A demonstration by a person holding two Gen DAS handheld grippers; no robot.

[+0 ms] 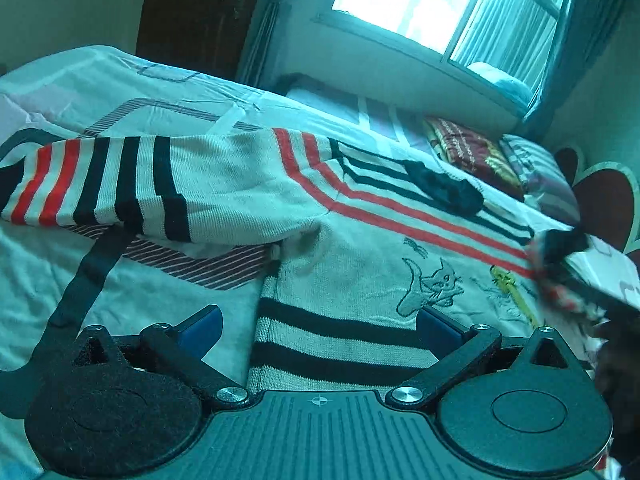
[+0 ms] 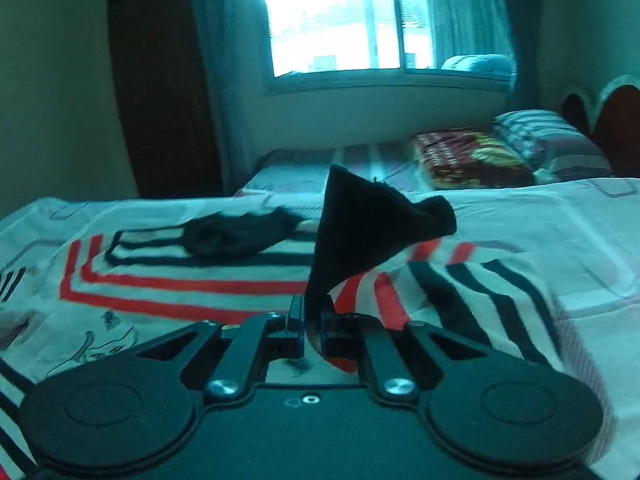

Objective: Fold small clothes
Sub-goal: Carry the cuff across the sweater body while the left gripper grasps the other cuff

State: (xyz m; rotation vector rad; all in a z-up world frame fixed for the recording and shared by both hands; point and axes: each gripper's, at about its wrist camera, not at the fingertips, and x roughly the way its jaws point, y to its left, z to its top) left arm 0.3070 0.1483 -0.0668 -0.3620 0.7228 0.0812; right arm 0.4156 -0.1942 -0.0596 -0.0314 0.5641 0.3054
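A small cream knit sweater [image 1: 360,236] with red and black stripes and an embroidered cat lies face up on the bed. Its left sleeve [image 1: 104,184] stretches out to the left. My left gripper [image 1: 318,326] is open, its blue pads straddling the sweater's striped hem without holding it. My right gripper [image 2: 312,324] is shut on the black cuff [image 2: 360,232] of the right sleeve [image 2: 460,292] and holds it lifted above the sweater body [image 2: 180,280]. The black collar [image 2: 236,234] lies flat. The lifted cuff also shows blurred in the left wrist view [image 1: 560,248].
The bed [image 2: 560,216] is covered by a pale patterned sheet. Pillows [image 2: 548,140] and a red folded blanket [image 2: 468,156] lie by the headboard at the right. A window and dark wardrobe stand beyond the bed.
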